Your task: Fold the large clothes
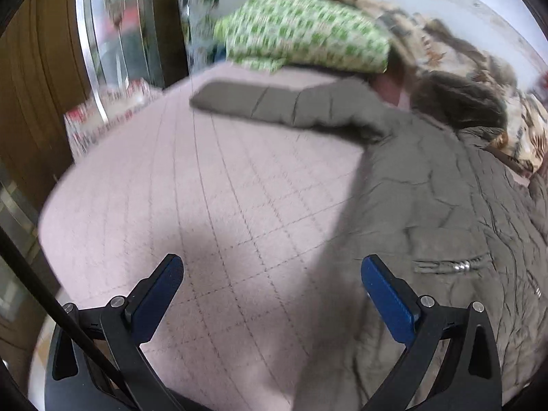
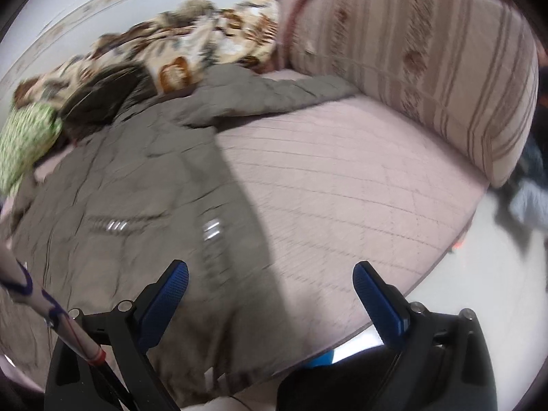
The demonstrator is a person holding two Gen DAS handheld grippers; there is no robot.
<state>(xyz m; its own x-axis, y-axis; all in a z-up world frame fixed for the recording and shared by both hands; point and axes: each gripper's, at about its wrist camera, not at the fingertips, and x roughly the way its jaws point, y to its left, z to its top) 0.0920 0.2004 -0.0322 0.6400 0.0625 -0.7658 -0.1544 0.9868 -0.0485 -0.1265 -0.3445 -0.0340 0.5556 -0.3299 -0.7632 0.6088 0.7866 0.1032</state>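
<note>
A large grey-brown quilted jacket point(image 1: 441, 205) with a dark fur hood point(image 1: 459, 102) lies spread flat on a pink quilted bed cover point(image 1: 205, 188). One sleeve point(image 1: 274, 106) stretches left across the cover. My left gripper point(image 1: 272, 291) is open and empty, hovering over the cover beside the jacket's left edge. In the right wrist view the jacket point(image 2: 130, 178) fills the left half, its other sleeve point(image 2: 274, 96) stretched right. My right gripper point(image 2: 270, 294) is open and empty above the jacket's lower hem, near the bed's front edge.
A green-patterned pillow point(image 1: 304, 34) and a brown floral blanket point(image 2: 205, 44) lie at the far side of the bed. A striped cushion point(image 2: 428, 54) stands at the right. A wooden wardrobe with a mirror point(image 1: 113, 34) stands left. Pale floor point(image 2: 479, 291) lies beyond the bed edge.
</note>
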